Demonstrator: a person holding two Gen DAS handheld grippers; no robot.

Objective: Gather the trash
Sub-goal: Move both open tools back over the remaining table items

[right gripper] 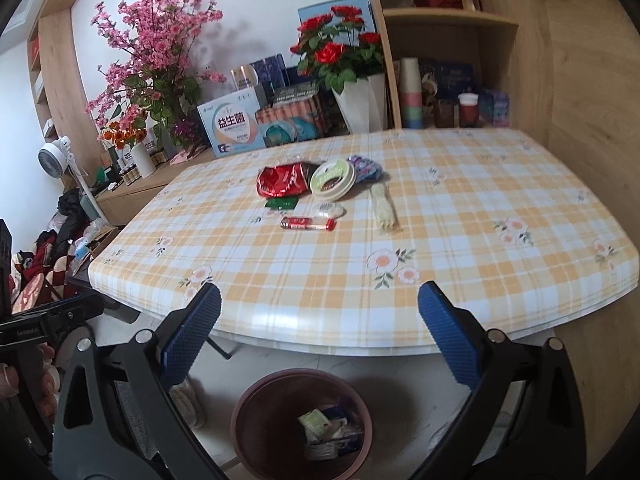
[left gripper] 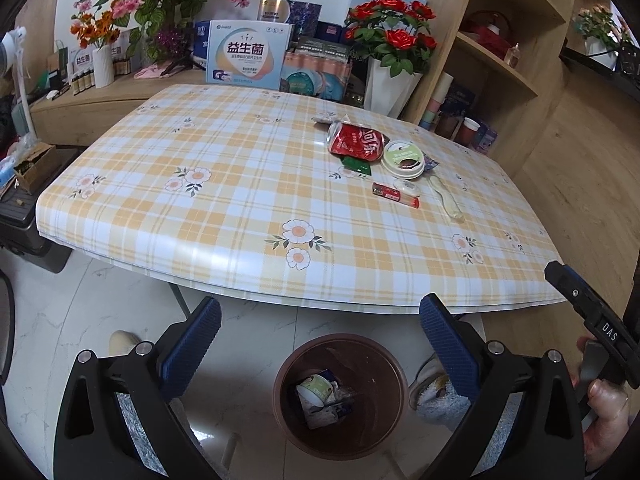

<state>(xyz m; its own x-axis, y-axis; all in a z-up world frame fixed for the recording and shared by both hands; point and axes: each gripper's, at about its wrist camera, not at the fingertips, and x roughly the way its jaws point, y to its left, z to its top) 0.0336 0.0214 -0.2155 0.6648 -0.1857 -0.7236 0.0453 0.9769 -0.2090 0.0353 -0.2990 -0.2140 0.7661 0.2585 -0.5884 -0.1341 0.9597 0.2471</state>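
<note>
Both grippers gape empty above the bin

Left gripper and right gripper hang wide open over the brown bin; crushed red can and other litter lie beyond them, well apart, on the surface.

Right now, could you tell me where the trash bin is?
The brown bin stands on the floor below the table's near edge, low centre in both wrist views.

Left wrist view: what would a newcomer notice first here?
The crushed red can lies among small litter toward the far right of the checked tablecloth. Below the table's near edge, a brown bin stands on the floor, already holding trash, framed by the open left gripper.
</note>
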